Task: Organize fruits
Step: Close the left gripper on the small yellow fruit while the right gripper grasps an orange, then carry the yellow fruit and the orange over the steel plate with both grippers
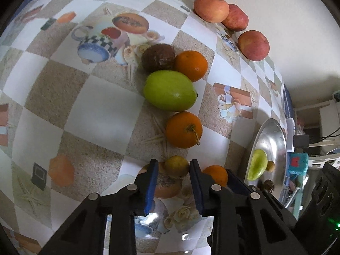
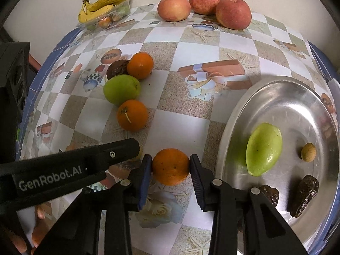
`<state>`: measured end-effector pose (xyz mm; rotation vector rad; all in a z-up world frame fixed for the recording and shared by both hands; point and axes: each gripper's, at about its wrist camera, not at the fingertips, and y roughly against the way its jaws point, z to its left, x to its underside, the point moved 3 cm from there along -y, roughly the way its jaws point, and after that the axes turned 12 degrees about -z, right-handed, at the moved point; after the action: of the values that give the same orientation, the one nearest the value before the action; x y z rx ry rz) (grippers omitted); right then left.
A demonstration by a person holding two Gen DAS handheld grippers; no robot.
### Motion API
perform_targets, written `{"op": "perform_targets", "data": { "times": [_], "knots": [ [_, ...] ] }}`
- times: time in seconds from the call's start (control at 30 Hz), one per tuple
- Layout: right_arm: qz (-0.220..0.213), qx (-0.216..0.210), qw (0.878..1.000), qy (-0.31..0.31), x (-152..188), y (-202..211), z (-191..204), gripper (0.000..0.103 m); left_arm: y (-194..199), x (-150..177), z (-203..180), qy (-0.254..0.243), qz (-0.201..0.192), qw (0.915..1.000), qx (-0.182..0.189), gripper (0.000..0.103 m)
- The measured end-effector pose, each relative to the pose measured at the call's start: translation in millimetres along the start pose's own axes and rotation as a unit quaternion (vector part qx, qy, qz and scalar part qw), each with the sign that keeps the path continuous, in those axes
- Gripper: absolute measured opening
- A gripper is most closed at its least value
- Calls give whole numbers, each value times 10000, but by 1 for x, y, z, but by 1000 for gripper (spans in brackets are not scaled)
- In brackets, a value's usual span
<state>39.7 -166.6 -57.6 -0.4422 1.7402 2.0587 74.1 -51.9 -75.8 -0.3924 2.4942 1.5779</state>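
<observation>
Near the table's front edge, the right gripper clamps an orange between both pads, just left of the steel tray. Beside it, the left gripper holds a small yellow-green fruit. Three apples line the far edge.
</observation>
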Motion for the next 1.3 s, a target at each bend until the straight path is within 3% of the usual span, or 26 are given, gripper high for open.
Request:
{"op": "perform_targets", "data": {
  "times": [0.07,0.4,0.63,0.97,1.13,1.3],
  "knots": [
    [2,6,10000,4,0,0,0,38,2,0,-1,-37,-4,10000,19,26],
    [15,-2,10000,-3,-1,-1,0,38,10,-10,9,-147,-344,9985,-404,26],
    [-108,-107,9999,-14,-6,9,1,38,29,-19,8,-166,-651,9971,-363,25],
    [-710,61,9968,-367,-27,48,-25,38,51,-23,-25,-557,-1038,9930,-40,25],
    [-742,497,9924,-844,-25,54,-66,38,43,-15,-56,-902,-923,9911,334,25],
    [-805,858,9846,-1289,-20,58,-108,38,26,1,-106,-1564,-804,9824,637,25]
  ]
}}
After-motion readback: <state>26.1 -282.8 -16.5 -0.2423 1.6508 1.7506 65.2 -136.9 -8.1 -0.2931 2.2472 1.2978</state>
